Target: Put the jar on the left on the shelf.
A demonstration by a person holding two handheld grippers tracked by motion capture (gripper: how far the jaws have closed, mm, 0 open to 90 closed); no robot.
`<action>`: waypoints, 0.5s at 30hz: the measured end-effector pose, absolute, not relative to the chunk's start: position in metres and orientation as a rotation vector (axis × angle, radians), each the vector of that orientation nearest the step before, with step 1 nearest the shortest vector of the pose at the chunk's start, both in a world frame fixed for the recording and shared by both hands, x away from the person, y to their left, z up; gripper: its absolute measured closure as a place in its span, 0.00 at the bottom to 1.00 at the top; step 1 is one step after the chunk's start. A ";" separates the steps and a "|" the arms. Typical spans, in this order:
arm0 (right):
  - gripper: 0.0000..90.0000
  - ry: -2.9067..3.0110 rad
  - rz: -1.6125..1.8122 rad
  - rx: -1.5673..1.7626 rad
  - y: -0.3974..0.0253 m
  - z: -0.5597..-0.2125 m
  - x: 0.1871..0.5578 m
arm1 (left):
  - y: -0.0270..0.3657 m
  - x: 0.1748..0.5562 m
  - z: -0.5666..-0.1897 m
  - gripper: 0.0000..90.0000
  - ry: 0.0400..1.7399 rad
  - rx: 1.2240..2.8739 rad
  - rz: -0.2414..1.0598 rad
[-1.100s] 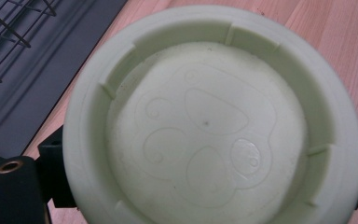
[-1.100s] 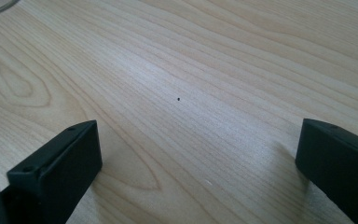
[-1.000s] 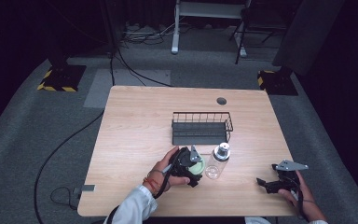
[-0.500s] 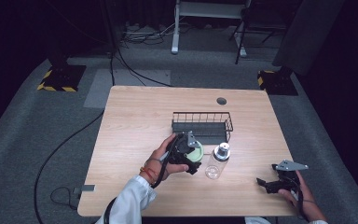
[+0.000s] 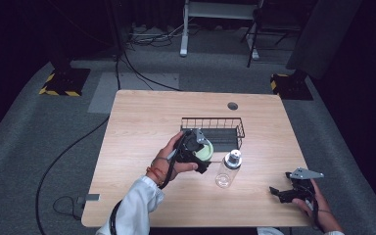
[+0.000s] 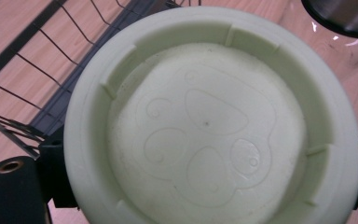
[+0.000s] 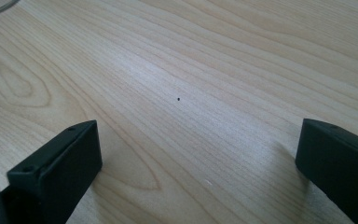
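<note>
Left gripper (image 5: pixel 201 152) had carried the lid (image 6: pixel 212 116), fingers clamped, toward the basket (image 5: pixel 212 131); right gripper (image 7: pixel 198 154) fingers spread, resting.

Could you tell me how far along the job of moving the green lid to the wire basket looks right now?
Done: the left tool is shut on the pale green lid, lifted off the table. In hand: it is carried beside the wire basket. Left: setting it inside; the basket looks empty. The clear bottle stands untouched, and the right tool rests open on the wood.

The wire basket (image 5: pixel 213 132) and the bottle (image 5: pixel 227 169) crowd the middle; the worktop (image 5: pixel 137 147) lies bare left of them.
</note>
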State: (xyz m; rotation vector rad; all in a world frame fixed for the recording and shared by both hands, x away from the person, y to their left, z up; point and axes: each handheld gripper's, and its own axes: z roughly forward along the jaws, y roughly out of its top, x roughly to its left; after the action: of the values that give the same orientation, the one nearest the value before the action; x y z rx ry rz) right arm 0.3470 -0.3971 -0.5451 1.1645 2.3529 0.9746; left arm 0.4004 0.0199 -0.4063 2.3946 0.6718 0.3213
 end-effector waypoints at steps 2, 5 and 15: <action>0.00 2.353 0.975 1.165 -0.397 -0.545 0.347 | 0.019 0.403 -0.403 0.12 0.678 2.392 0.325; 0.00 2.353 0.974 1.164 -0.397 -0.545 0.347 | 0.018 0.408 -0.398 0.12 0.691 2.398 0.346; 0.00 2.353 0.975 1.164 -0.397 -0.545 0.347 | 0.016 0.424 -0.380 0.12 0.721 2.392 0.378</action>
State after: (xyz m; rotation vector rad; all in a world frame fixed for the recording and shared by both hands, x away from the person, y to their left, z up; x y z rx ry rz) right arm 0.3469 -0.3972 -0.5451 1.1638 2.3529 0.9748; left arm 0.4241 0.0165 -0.3804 2.3922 0.7205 0.3780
